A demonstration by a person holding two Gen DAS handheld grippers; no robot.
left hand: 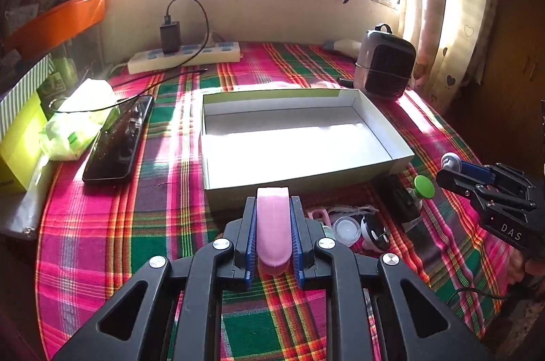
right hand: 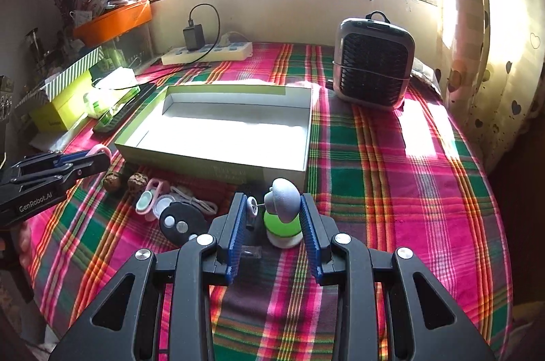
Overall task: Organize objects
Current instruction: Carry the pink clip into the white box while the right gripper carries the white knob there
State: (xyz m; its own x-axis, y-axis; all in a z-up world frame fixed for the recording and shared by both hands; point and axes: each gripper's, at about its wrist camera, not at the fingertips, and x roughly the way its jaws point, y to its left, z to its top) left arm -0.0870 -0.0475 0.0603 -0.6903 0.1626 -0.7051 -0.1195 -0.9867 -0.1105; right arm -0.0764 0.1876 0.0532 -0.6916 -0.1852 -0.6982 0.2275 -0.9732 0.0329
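Note:
My left gripper [left hand: 273, 200] is shut on a pink oblong object [left hand: 273, 228], held above the cloth just before the near wall of an open white box [left hand: 299, 136]. The box also shows in the right wrist view [right hand: 218, 129], empty. My right gripper [right hand: 272, 207] has a grey rounded piece [right hand: 284, 199] between its pads, held over a green and white toy [right hand: 282, 229] on the cloth. In the left wrist view the right gripper [left hand: 453, 168] shows that grey piece [left hand: 450, 160] at its tip. Small items lie in front of the box: a black remote [right hand: 180, 221], a white jar [right hand: 163, 206], a pink clip [right hand: 148, 199], a white cable [right hand: 196, 199], two walnuts [right hand: 124, 182].
A black phone [left hand: 119, 139], a tissue pack [left hand: 78, 119] and a yellow box [left hand: 17, 143] lie at the left. A power strip [left hand: 184, 54] with charger sits at the back. A small heater [right hand: 373, 66] stands at the back right. Plaid cloth [right hand: 391, 173] covers the table.

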